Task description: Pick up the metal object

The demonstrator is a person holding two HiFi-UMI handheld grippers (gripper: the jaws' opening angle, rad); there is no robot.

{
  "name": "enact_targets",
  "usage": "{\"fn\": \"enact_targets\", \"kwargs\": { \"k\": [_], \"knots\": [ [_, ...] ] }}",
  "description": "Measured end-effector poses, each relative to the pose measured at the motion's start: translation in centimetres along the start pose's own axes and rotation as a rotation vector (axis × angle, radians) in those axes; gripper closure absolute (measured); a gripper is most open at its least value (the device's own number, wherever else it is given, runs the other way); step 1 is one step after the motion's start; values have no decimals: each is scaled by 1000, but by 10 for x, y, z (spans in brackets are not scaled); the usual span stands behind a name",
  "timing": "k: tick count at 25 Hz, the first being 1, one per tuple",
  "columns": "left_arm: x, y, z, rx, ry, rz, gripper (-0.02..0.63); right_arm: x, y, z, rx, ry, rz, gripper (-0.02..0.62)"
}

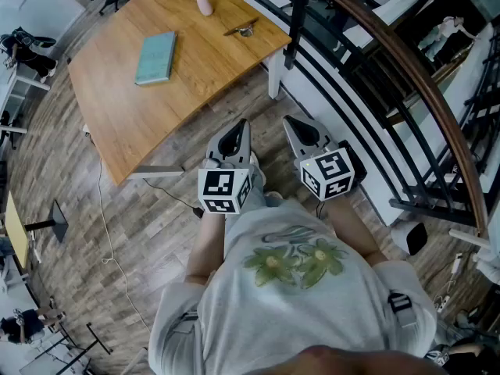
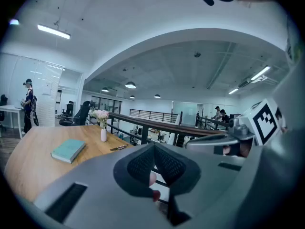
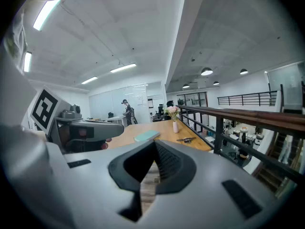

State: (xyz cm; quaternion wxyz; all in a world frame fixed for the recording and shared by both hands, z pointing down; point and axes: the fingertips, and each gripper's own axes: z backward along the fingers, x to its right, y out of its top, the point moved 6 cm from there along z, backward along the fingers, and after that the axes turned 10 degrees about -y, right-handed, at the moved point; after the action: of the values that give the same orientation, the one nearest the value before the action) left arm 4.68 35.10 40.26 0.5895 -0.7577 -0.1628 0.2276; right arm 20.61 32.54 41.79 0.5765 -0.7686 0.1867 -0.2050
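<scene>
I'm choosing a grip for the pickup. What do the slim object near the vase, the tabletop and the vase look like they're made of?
Slim object: likely metal, dark with a dull sheen, though too small to be sure. Tabletop: wood or wood veneer, smooth and warm-toned with faint grain streaks. Vase: probably ceramic, pale pink, matte-looking.

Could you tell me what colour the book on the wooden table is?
Teal; the book shows best in the head view.
</scene>
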Motion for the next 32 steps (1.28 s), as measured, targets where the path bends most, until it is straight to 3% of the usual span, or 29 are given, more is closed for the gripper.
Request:
{"fn": "enact_targets", "kwargs": {
  "k": [8,24,32],
  "knots": [
    [-40,3,-30,-9,-12,15,592,12,12,-47,4,-50,14,588],
    [-148,46,-118,-9,-12,27,592,46,67,-172,31,-59,29,588],
    [-200,53,-140,-17,-3,28,592,52,75,-230,13,-53,18,579]
  ]
}}
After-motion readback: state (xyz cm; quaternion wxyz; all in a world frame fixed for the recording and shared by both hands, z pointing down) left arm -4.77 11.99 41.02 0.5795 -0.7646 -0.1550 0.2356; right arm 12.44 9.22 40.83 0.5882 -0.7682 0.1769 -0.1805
